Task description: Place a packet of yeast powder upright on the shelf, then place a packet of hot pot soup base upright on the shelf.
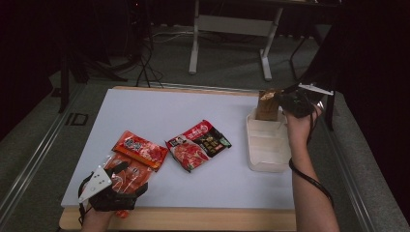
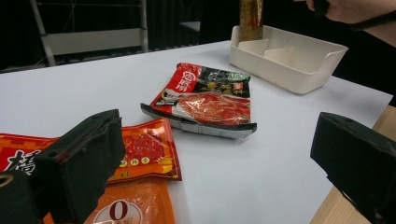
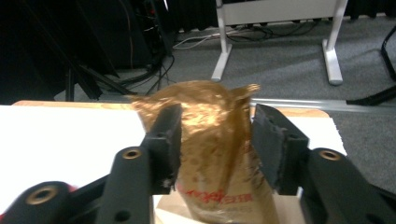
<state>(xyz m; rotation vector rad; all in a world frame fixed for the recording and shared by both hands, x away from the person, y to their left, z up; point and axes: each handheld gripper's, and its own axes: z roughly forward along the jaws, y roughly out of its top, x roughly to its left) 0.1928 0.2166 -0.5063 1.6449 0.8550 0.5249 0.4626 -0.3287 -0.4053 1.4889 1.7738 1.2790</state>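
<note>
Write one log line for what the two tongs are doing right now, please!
right tongs: open around brown packet, standing in white tray | left tongs: open, over orange packets | red-black packet: flat mid-table

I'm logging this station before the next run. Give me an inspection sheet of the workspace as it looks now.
Surface: white tabletop, wood edge.
Job's things: brown crinkly snack bag standing upright in the white plastic divided tray.
Clutter: red-and-black food packet; two orange-red packets at the near left.
Grippers: right claw open around the bag, pads apart from it; left claw open above the orange-red packets.
Cables: black cable along the right forearm.
Surroundings: white desk frame, grey carpet.
</note>
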